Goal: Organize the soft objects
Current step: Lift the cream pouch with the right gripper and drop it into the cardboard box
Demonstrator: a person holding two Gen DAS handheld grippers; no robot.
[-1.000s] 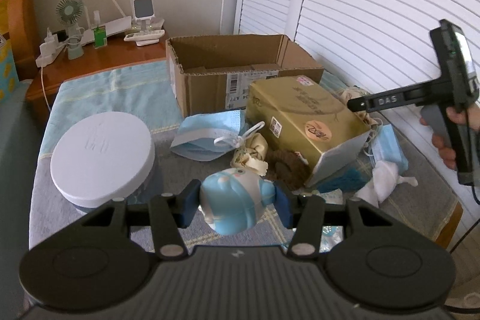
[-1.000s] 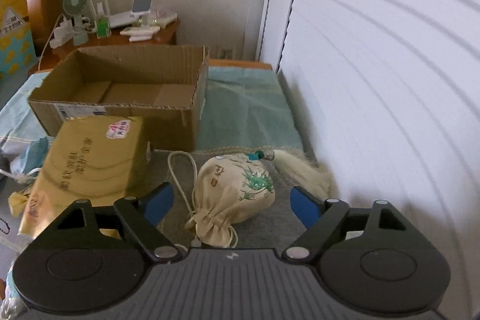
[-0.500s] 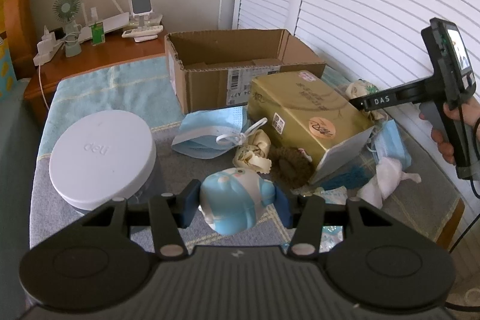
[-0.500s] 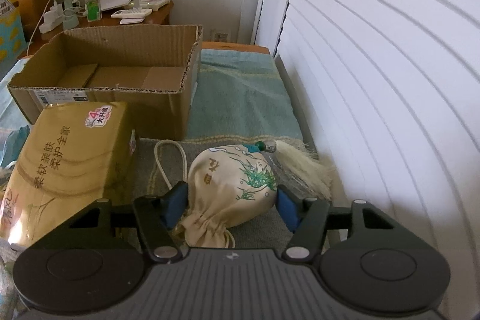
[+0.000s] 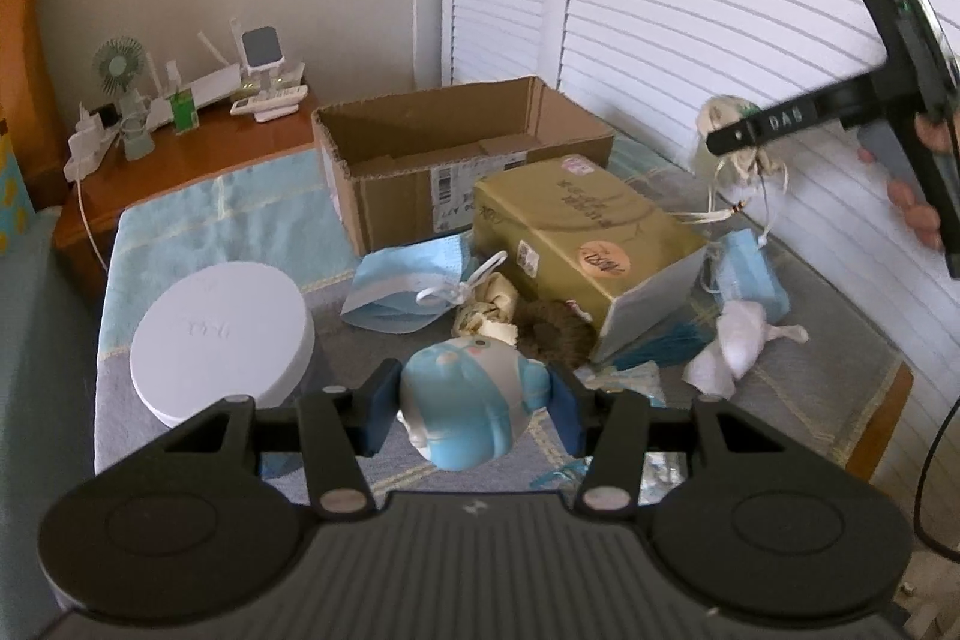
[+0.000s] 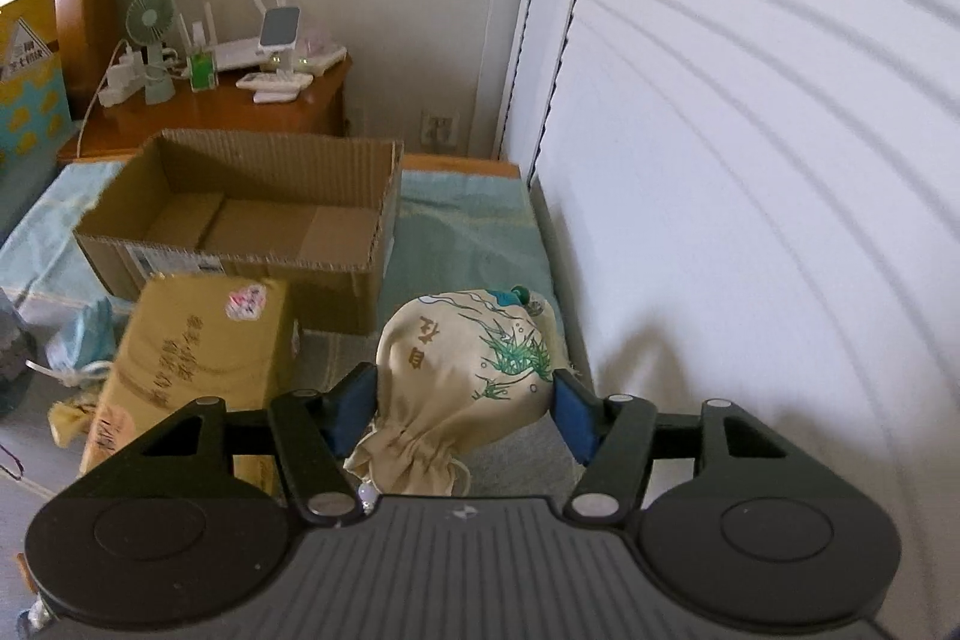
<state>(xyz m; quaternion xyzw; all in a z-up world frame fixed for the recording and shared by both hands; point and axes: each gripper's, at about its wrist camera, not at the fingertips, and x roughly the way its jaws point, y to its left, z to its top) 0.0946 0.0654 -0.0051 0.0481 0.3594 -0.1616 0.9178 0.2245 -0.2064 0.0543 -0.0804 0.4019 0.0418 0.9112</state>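
Cloth drawstring pouch (image 6: 465,376), cream with a green grass print, sits clamped between the blue pads of the right gripper (image 6: 465,403), whose jaws have just closed onto it; seen from the left wrist, it hangs clear of the bedding at two o'clock. Left gripper (image 5: 474,409) clenches a blue-and-white plush toy (image 5: 471,409) at the frame's centre. At twelve o'clock from the pouch lies teal bedding (image 6: 468,226); at ten o'clock, an open cardboard box (image 6: 240,220); at nine o'clock, a gold tissue pack (image 6: 198,358). Left of the plush toy at nine o'clock stands a white round lid (image 5: 222,334).
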